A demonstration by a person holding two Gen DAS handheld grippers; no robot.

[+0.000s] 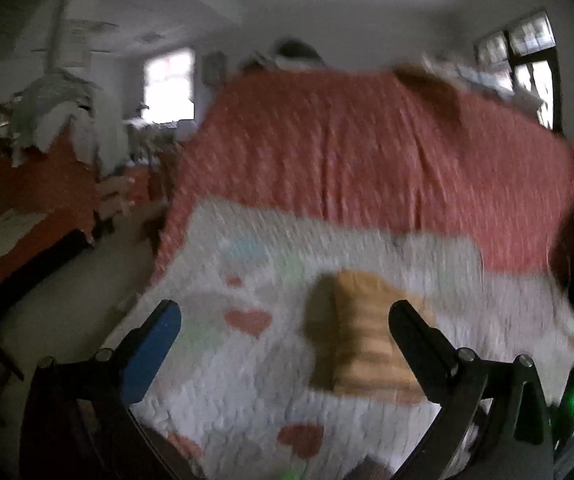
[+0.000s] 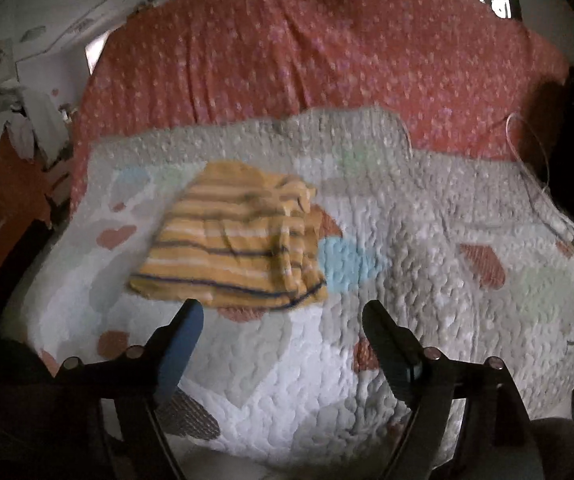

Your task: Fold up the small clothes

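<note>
Black-fingered right gripper [image 2: 281, 320] spread wide, holding nothing; left gripper [image 1: 285, 320] likewise wide and empty. Best to drop low, pinch one hem corner cleanly, avoid snagging the quilt [image 2: 427, 240]. Striped yellow garment [image 2: 235, 240] lying bunched on quilt, centre-left of right view, just beyond the fingertips; centre-right, near the right finger, in left view [image 1: 367, 340].

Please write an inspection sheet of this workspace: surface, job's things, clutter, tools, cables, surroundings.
Surface: white quilted blanket with heart prints over a red dotted bedsheet.
Job's things: yellow striped small garment, folded, lying on the blanket.
Clutter: nothing seen on the blanket.
Tools: left tool open, empty; right tool open, empty, near the garment's edge.
Cables: thin white cable at the bed's right side.
Surroundings: heap of pale clothes, bright window.
</note>
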